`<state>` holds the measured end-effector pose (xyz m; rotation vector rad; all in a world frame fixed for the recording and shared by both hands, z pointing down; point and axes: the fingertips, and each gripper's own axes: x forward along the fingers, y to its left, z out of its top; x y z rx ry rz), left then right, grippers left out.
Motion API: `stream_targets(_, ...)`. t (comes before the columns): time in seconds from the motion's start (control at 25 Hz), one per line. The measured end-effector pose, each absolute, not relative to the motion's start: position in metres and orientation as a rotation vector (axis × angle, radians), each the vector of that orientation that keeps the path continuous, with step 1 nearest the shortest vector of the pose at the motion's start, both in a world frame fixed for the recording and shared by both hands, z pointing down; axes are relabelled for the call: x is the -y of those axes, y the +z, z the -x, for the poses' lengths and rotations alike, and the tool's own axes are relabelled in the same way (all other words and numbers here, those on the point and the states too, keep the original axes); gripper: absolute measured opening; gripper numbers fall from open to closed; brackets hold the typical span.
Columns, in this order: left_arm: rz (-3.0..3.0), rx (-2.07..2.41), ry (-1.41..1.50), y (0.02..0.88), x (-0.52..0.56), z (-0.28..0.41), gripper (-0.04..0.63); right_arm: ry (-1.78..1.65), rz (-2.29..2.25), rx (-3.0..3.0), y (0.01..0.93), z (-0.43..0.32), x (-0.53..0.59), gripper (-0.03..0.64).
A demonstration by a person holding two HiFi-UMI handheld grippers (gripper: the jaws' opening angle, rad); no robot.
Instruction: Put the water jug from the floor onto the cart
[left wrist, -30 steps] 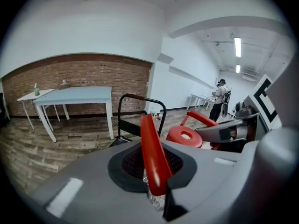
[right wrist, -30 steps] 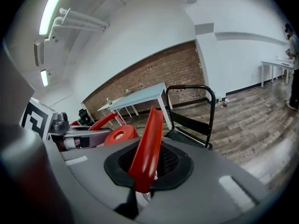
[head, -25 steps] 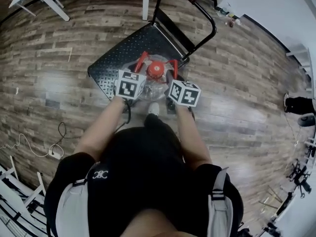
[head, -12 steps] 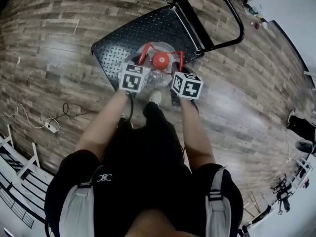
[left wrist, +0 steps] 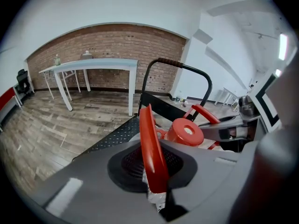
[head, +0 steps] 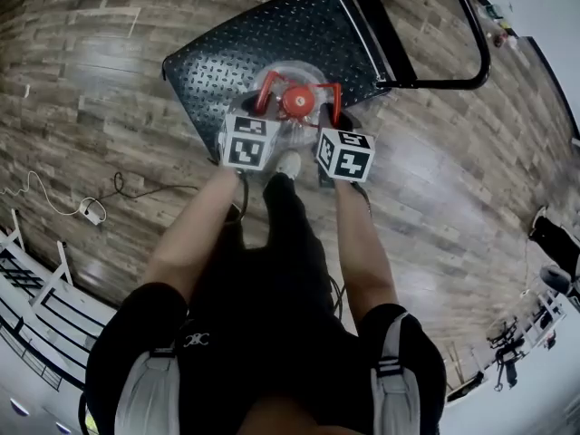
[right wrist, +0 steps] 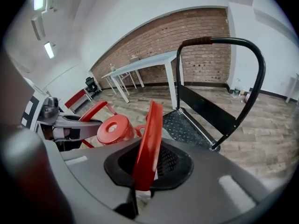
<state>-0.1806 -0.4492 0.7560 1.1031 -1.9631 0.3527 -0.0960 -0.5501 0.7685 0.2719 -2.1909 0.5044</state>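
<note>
The water jug, clear with a red cap (head: 294, 103) and two red loop handles, hangs over the near corner of the black cart deck (head: 245, 39). I cannot tell whether its base touches the deck. My left gripper (head: 263, 114) pinches the jug's left handle (left wrist: 150, 148), and its jaws are opening slightly with the handle still between them. My right gripper (head: 328, 120) is shut on the right handle (right wrist: 149, 143). The cap (left wrist: 186, 132) shows between the two handles, as does the cap (right wrist: 114, 127) in the right gripper view.
The cart's black push handle (head: 471, 62) rises at its far right side. A white plug and cable (head: 91, 208) lie on the wood floor to the left. The person's shoe (head: 288, 163) stands just before the cart. White tables (left wrist: 93, 66) stand by the brick wall.
Both grippers have sunk with the jug toward the cart deck, and the cart now lies closer under them in the head view.
</note>
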Motion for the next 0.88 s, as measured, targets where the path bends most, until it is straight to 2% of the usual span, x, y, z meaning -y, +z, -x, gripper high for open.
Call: stream_targets(0.88, -1.022, 1.81, 0.282, 0.824, 0.414, 0.148, 0.06, 0.385, -0.252, 2.119, 0.818, 0.083, 0.542, 0.015)
